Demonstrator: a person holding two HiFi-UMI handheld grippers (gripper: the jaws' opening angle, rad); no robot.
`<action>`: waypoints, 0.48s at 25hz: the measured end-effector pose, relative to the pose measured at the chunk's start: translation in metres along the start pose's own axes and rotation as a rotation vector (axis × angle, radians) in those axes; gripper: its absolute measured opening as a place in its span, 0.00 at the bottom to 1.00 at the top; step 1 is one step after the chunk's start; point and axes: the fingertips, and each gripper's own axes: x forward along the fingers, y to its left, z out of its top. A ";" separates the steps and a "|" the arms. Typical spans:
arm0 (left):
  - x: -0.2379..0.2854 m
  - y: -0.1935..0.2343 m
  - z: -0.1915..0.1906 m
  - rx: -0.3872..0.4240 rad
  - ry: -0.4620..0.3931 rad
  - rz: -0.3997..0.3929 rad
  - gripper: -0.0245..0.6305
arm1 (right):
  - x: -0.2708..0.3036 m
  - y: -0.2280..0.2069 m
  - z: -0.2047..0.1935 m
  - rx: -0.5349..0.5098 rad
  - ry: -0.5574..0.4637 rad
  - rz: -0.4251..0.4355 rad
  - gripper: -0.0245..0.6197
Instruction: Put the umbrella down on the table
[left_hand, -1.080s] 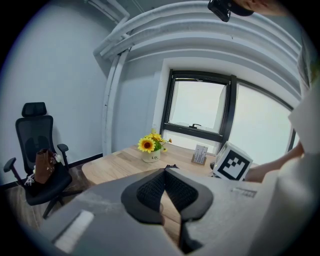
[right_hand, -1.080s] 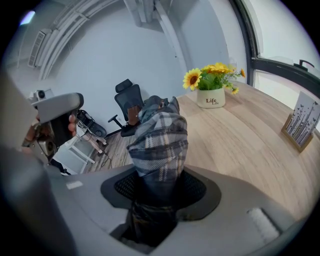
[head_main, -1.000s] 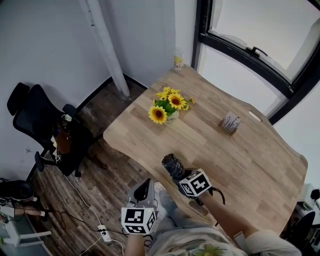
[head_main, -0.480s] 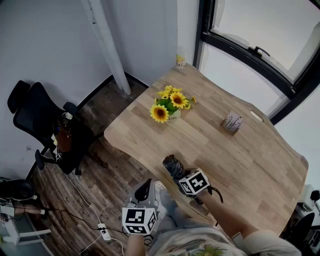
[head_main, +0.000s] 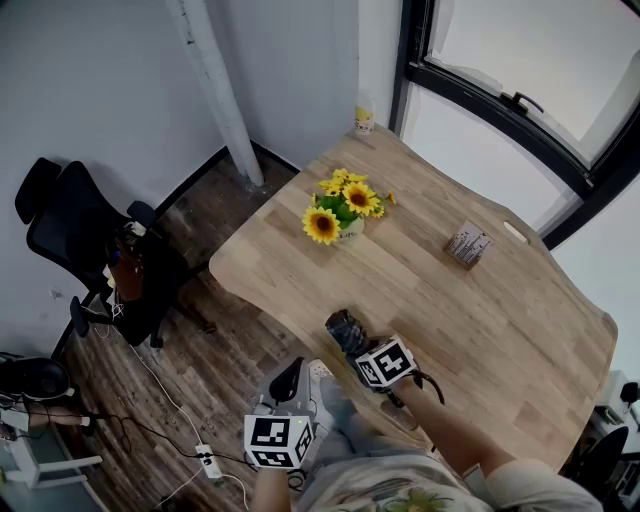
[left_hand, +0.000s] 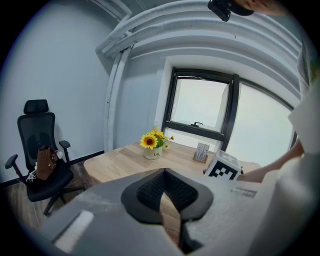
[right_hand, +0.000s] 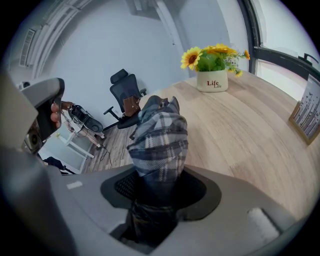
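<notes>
Item: folded plaid umbrella (right_hand: 160, 140), clamped in right gripper (right_hand: 156, 197) over wooden table (head_main: 480, 310) (near edge), seemingly clear of it. Left gripper (left_hand: 167, 200): jaws together, empty.

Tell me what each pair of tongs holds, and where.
Right tongs: the folded plaid umbrella, clamped around its bundled fabric, one end sticking out ahead. Left tongs: nothing.

One wooden table (head_main: 500, 320) carries one pot of sunflowers (head_main: 340, 205), one card stand (head_main: 466, 246) and, at its far corner, one small jar (head_main: 364, 118). One folded plaid umbrella (head_main: 347, 328). One office chair (head_main: 65, 235), holding one brown bag (head_main: 125, 280). Two grippers: left gripper (head_main: 287, 380), right gripper (head_main: 358, 345).
</notes>
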 end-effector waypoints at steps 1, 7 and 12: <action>0.000 0.000 0.000 0.000 0.001 0.000 0.04 | 0.001 0.000 0.000 0.001 0.003 -0.002 0.35; 0.000 0.001 -0.002 0.001 0.000 0.002 0.04 | 0.007 -0.002 -0.003 -0.005 0.011 -0.012 0.35; 0.000 0.001 -0.002 -0.002 0.003 0.000 0.04 | 0.010 -0.002 -0.003 0.004 0.014 -0.012 0.35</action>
